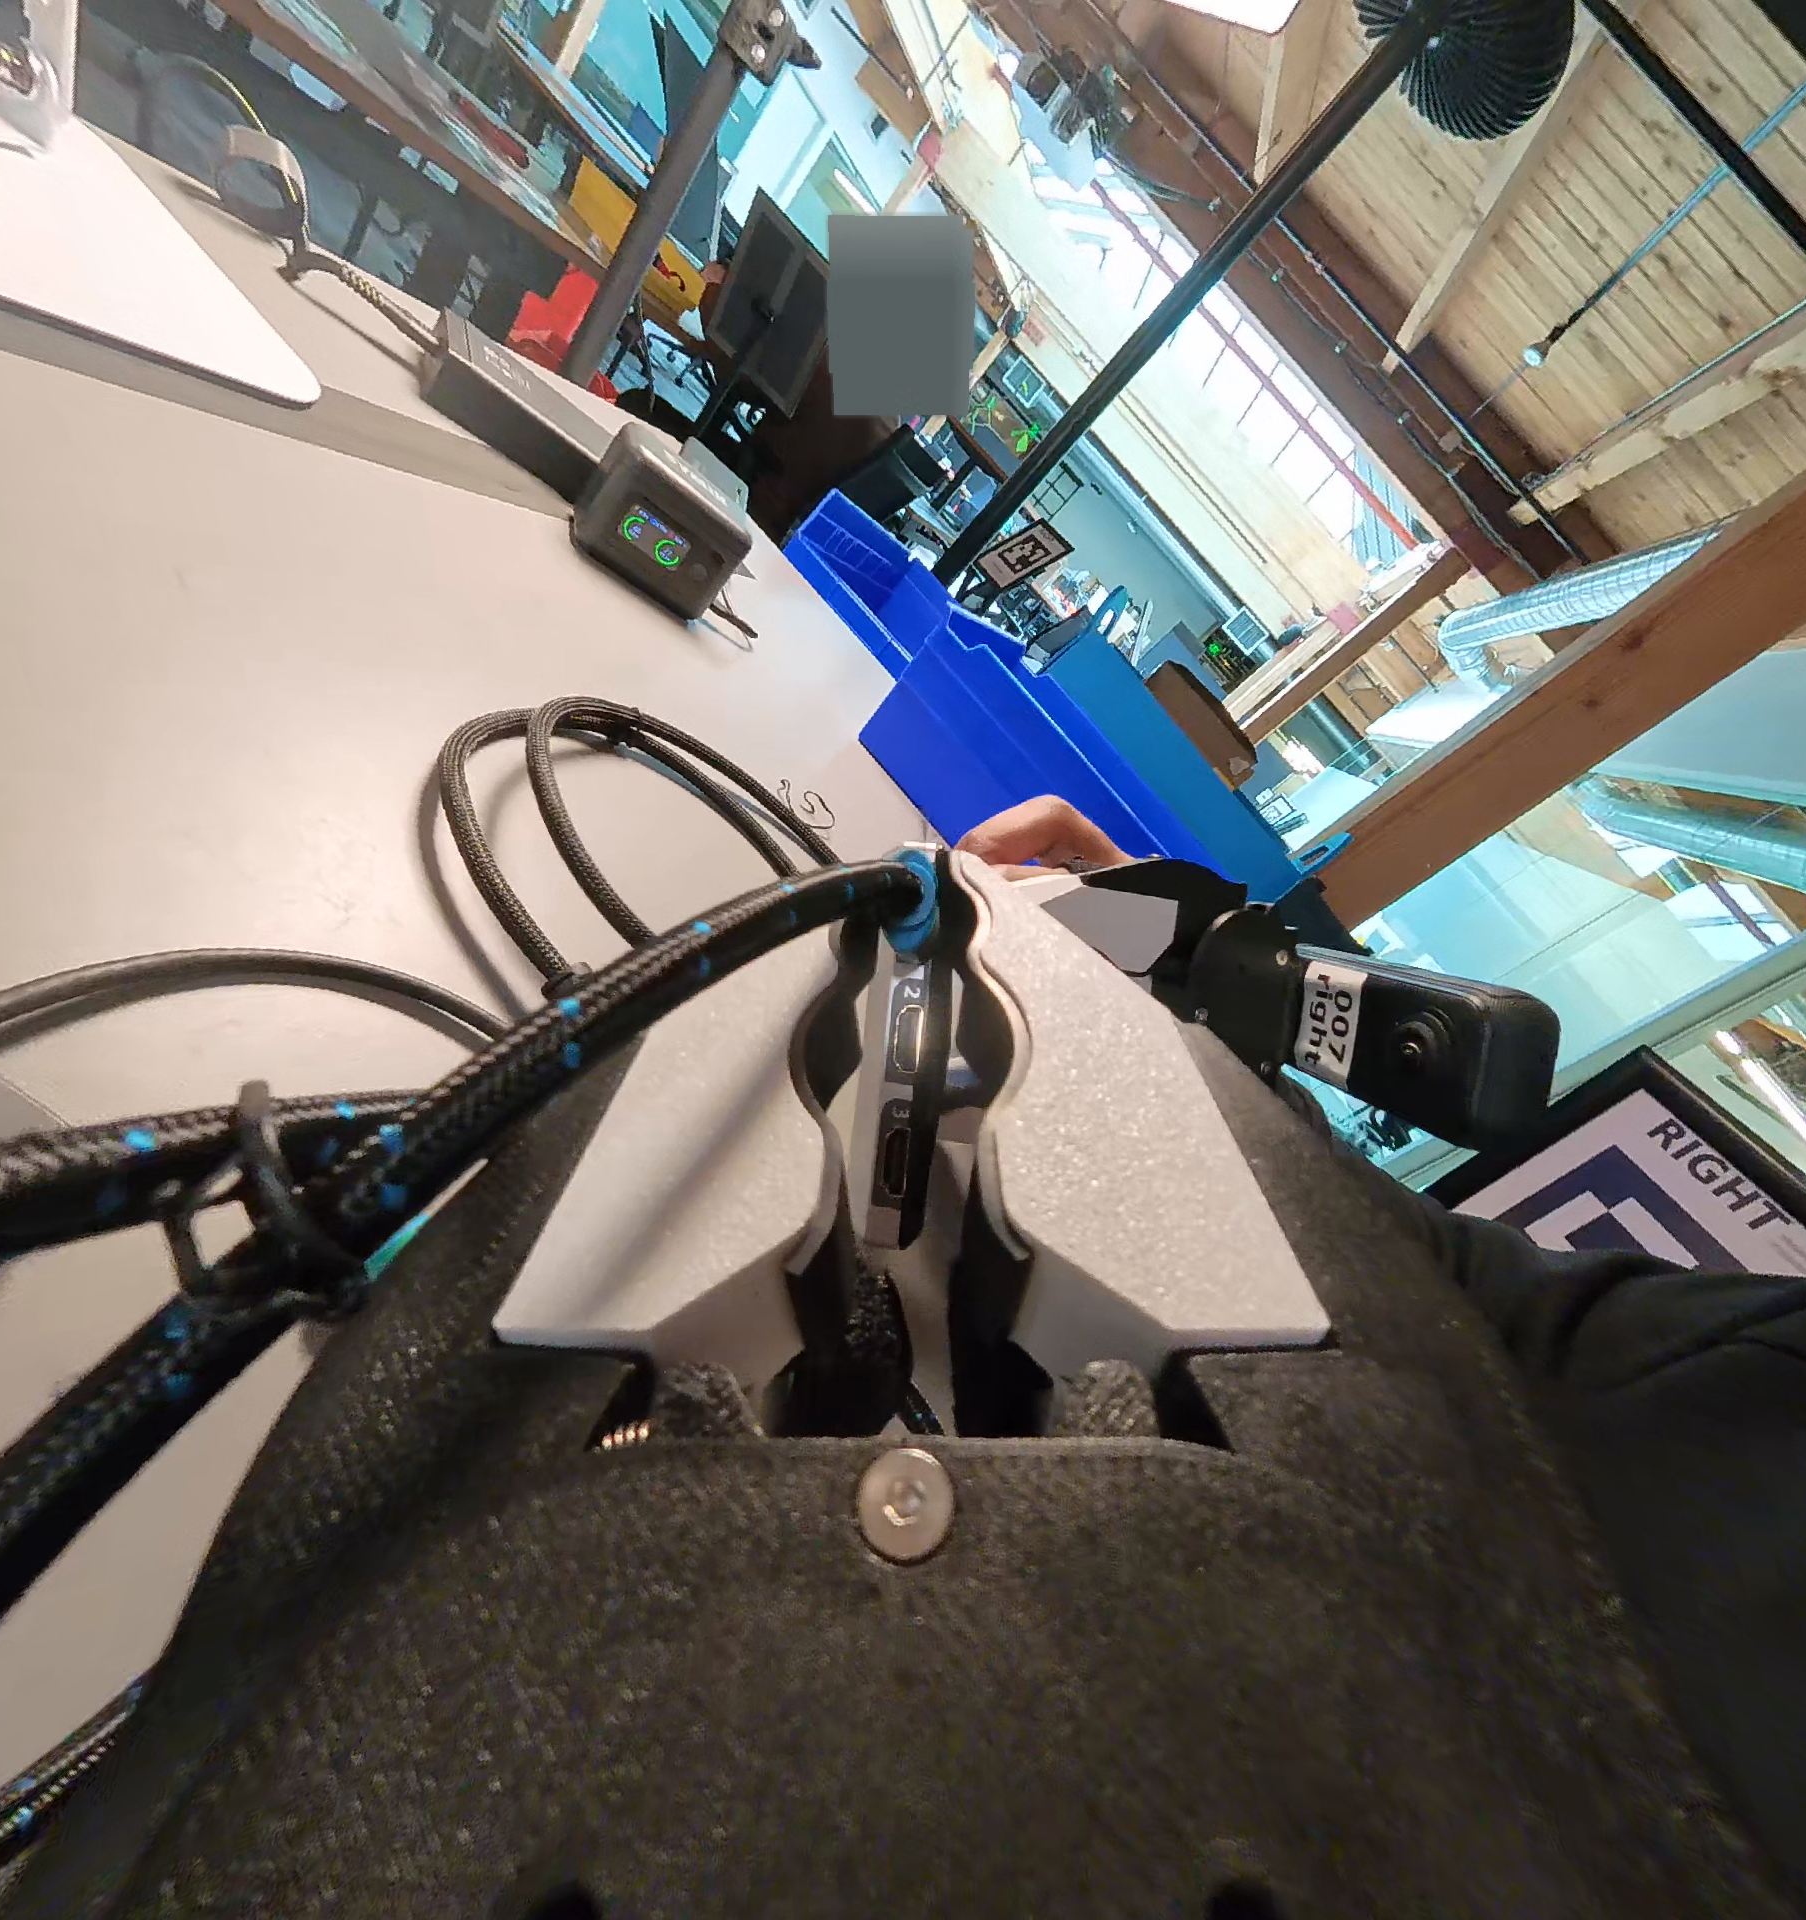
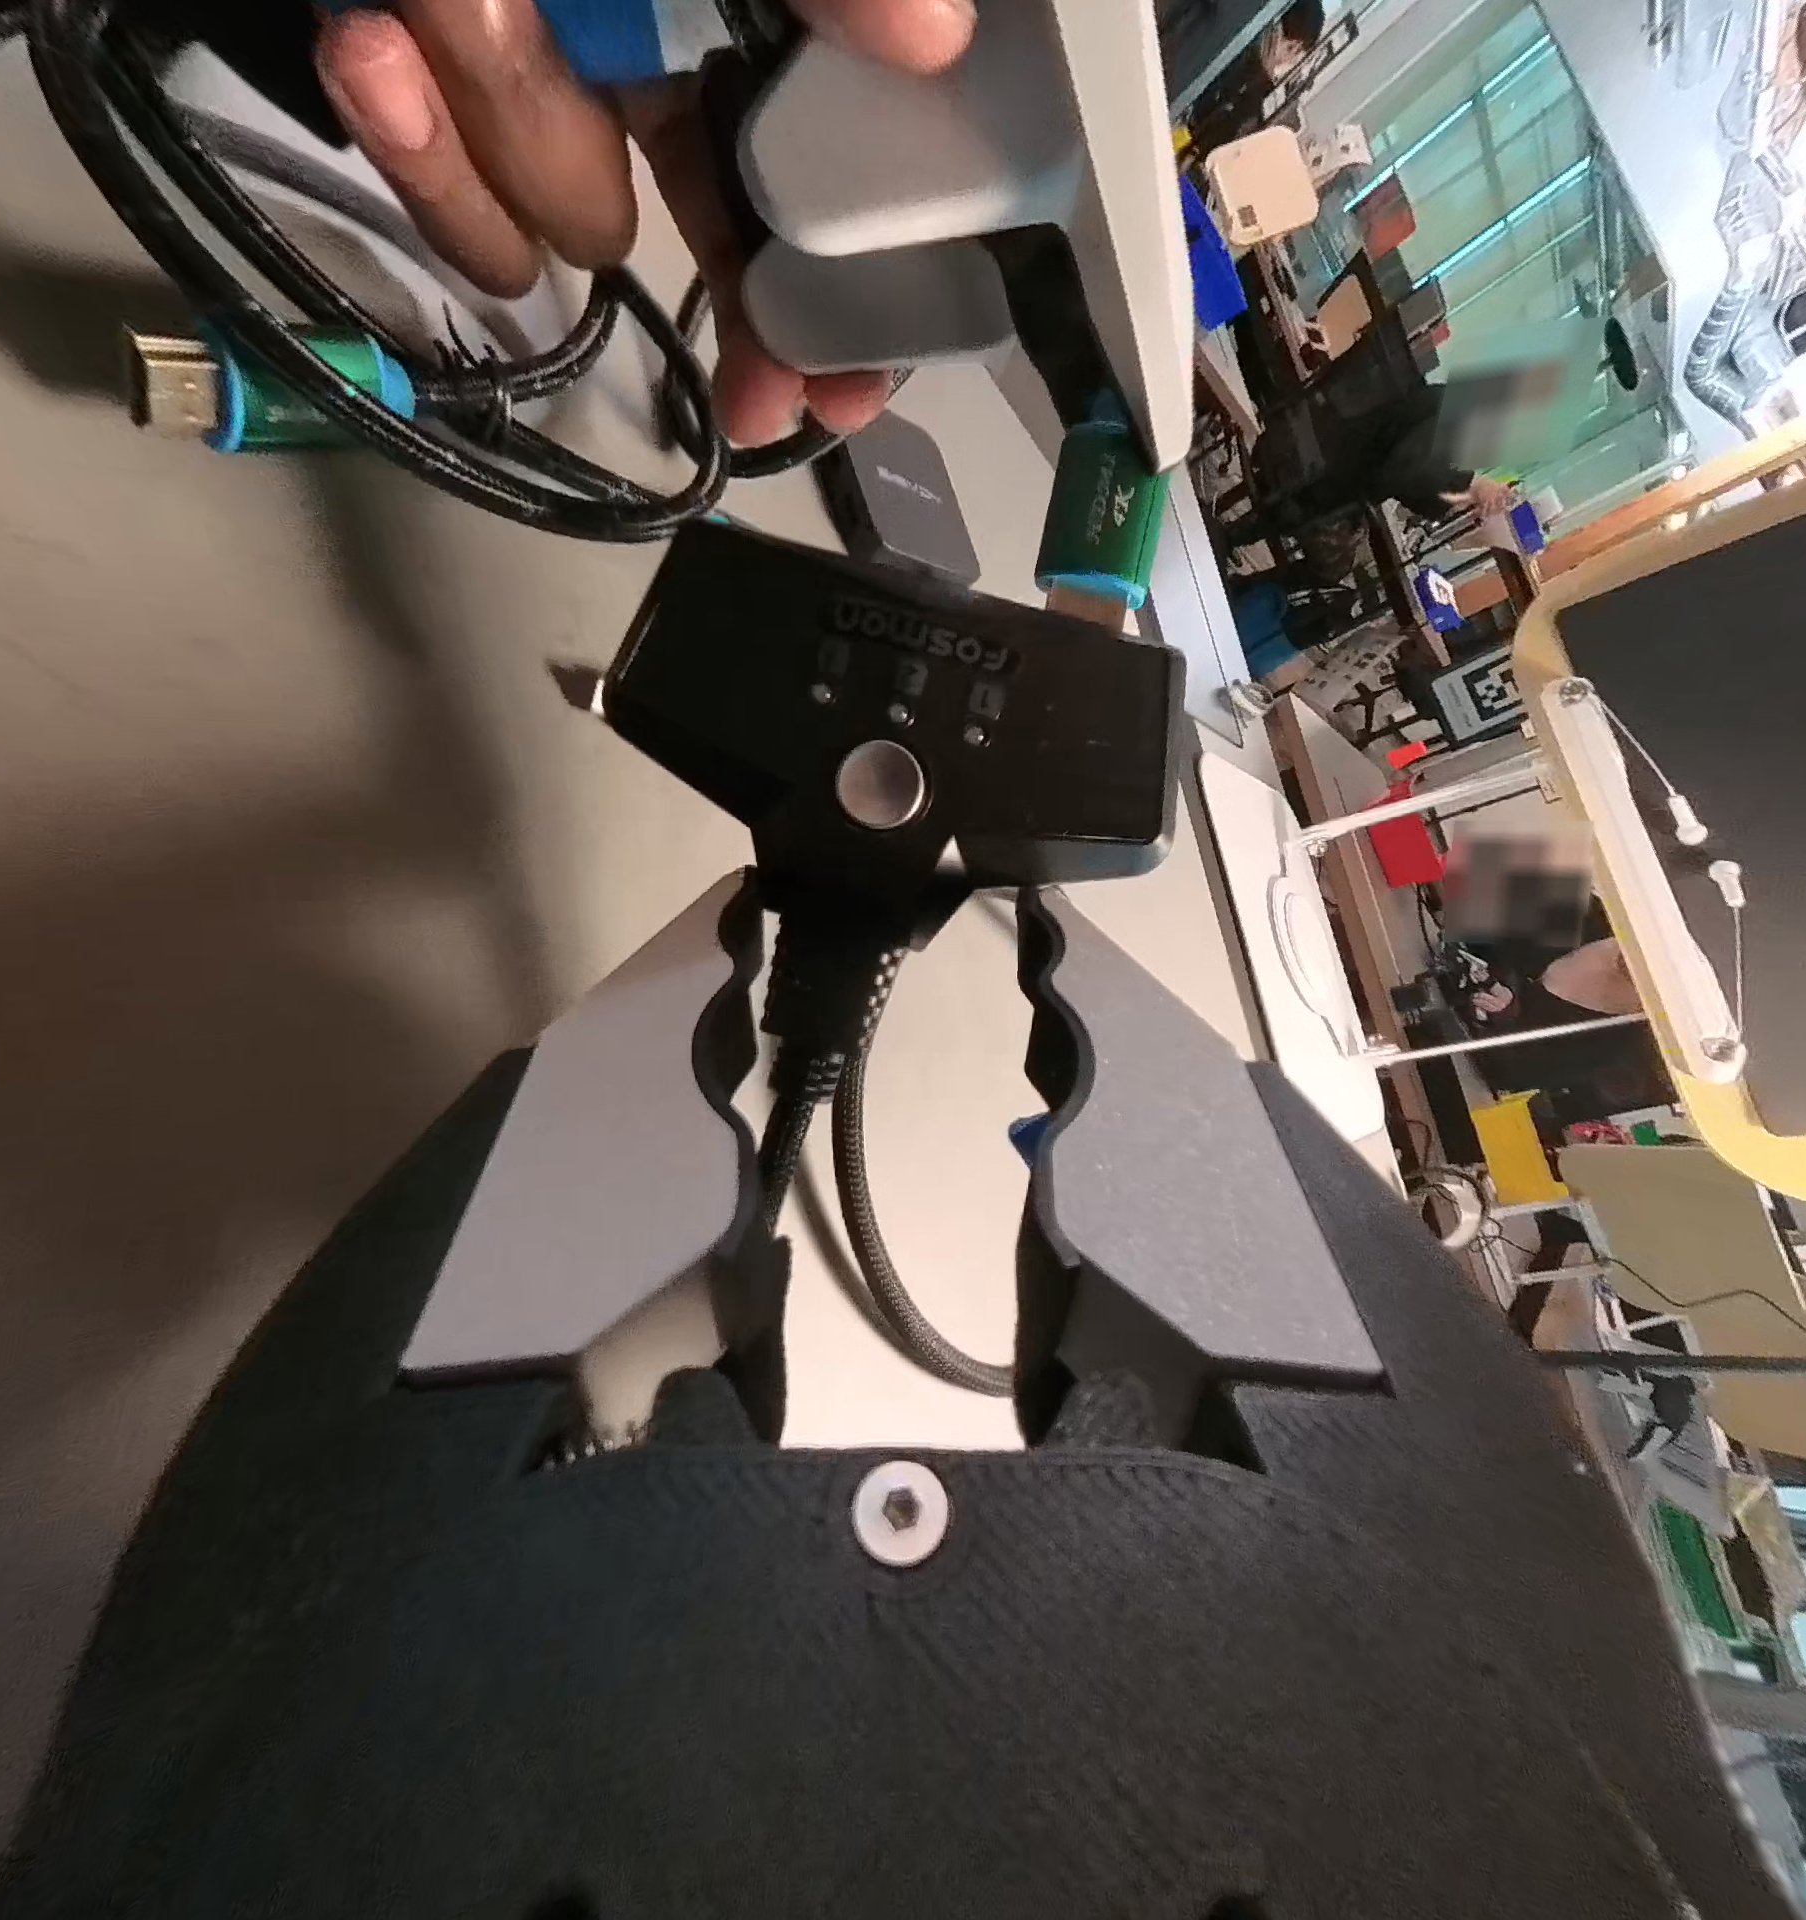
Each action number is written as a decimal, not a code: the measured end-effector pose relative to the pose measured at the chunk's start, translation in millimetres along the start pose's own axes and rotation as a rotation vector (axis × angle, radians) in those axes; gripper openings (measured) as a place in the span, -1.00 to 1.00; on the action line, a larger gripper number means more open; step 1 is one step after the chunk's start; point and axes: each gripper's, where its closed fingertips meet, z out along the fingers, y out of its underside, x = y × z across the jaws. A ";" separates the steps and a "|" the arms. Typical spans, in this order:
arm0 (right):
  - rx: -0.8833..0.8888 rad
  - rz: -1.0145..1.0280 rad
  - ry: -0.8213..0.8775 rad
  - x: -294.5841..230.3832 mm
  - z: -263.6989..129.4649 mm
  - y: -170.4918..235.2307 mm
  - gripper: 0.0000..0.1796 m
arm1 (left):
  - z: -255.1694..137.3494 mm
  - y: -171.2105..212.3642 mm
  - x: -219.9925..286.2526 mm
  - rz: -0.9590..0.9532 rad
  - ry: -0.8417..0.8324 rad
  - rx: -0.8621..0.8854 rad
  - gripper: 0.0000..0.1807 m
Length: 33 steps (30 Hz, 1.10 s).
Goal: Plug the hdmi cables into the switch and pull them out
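Misalignment is the chief danger. The green metal-shelled HDMI plug (image 2: 1096,530) meets the back edge of the black rectangular plastic switch (image 2: 878,707) at a slant, with its gold tip at or just inside a port. How deep it sits cannot be told. Pushed at that angle, it would likely jam or skid the switch sideways along the pale grey counter (image 2: 151,779).

The right gripper (image 2: 888,914) gives little restraint. Its fingers stand apart around the switch's braided tail lead and show no clear clamp.

The left gripper (image 1: 940,894) points steeply down toward the switch, its fingers closed on the plug's rear collar. The black braided cable with blue flecks (image 1: 566,1008) trails off to the left, and its drag could twist the plug. A person's hand (image 2: 483,135) holds that gripper from above. A second green plug (image 2: 244,390) lies loose on the counter, well apart.
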 end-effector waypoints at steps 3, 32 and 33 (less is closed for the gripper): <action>-0.013 0.010 -0.005 -0.8 1.5 1.2 -0.39 | 0.5 -0.9 0.6 -0.011 0.011 0.014 -0.87; -0.011 -0.025 -0.016 -4.9 1.6 3.4 -0.45 | 2.3 15.0 3.3 0.048 0.033 -0.110 -0.87; -0.016 -0.012 -0.010 -4.2 2.9 3.5 -0.45 | 2.5 13.9 2.5 0.050 0.027 -0.100 -0.87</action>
